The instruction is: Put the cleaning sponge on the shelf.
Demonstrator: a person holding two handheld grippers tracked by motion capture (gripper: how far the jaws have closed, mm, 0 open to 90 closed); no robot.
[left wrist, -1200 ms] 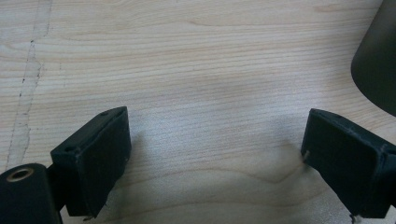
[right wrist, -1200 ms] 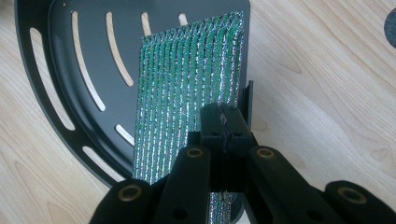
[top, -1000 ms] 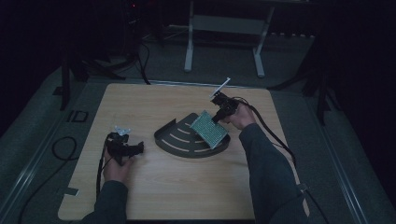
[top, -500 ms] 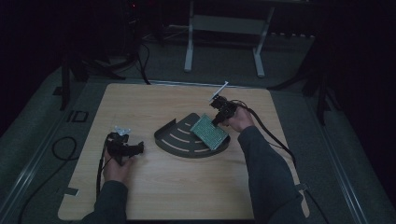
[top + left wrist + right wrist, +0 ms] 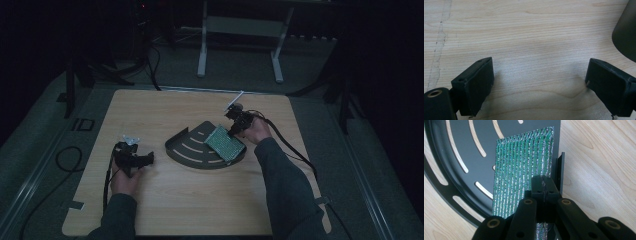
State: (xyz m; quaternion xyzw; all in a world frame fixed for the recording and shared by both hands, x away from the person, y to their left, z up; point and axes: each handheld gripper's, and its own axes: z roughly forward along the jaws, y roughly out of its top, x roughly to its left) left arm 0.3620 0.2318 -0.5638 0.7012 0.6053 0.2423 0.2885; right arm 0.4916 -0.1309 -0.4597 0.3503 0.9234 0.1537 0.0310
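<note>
Green ribbed mesh [image 5: 524, 167], slotted tray [image 5: 456, 150]

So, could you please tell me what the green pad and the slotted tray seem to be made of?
Green pad: likely a woven scouring mesh with metallic thread; its ribs glint silver. Slotted tray: seemingly matte black-coated metal, thin and rigid with cleanly cut curved slots, though plastic is possible.

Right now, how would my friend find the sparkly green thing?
Start at the wooden table and find the dark fan-shaped tray with curved slots near its middle. On the tray's right side, pinched by the right gripper, is the green sponge, glittery and ribbed.
</note>
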